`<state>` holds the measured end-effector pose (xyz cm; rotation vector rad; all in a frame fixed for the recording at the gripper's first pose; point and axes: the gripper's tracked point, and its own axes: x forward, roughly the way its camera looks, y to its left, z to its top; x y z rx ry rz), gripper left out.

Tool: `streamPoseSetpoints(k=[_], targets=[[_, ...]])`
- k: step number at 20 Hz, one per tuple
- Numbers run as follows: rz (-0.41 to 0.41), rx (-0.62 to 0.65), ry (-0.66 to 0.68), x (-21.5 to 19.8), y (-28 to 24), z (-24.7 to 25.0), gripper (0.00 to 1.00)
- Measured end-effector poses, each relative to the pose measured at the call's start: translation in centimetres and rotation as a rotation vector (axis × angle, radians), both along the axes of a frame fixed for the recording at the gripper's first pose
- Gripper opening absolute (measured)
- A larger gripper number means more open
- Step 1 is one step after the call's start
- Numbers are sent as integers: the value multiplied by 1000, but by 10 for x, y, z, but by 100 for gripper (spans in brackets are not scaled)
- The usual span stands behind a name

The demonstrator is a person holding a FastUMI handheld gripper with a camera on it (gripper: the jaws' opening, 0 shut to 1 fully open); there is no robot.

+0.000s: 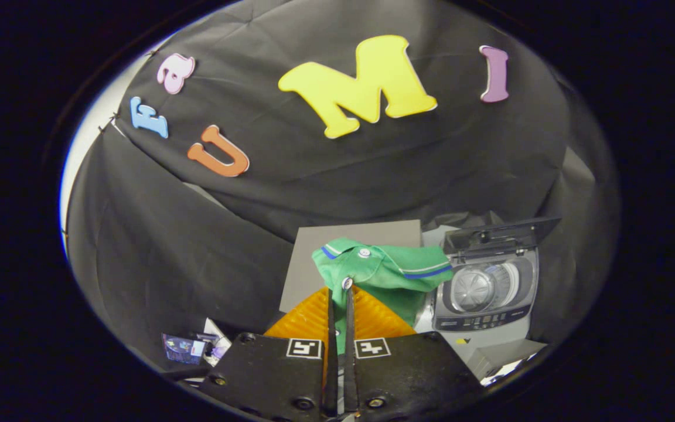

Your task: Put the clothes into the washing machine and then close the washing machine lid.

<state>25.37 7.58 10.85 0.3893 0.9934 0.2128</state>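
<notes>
A small green polo shirt (384,272) with blue-and-white trim and white buttons hangs from my gripper (340,293), whose two fingers are shut on its button placket. The shirt is lifted above an orange ribbed basket (308,319) that lies just under the fingers. To the right of the shirt stands a small grey top-loading washing machine (487,293). Its lid (501,234) is raised at the back and the round drum (478,288) shows. The shirt's right sleeve reaches close to the machine's left side.
A grey board (314,258) lies behind the basket and shirt. Some small coloured cards (188,347) lie on the surface left of the gripper body. Black cloth walls close in behind and on both sides.
</notes>
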Motion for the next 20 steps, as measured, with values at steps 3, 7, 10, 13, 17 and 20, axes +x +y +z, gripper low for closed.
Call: streamPoseSetpoints(k=[3, 7, 10, 13, 17, 20], targets=[[-32, -28, -47, -19, -40, 11, 7], [-92, -60, -43, -39, -92, 2, 7], [-125, -65, -9, -48, -129, -18, 7], [-138, -66, 21, -46, -151, -47, 7], [-155, -81, 44, -45, -181, -77, 8], [-146, -106, 48, -37, -201, -96, 7]])
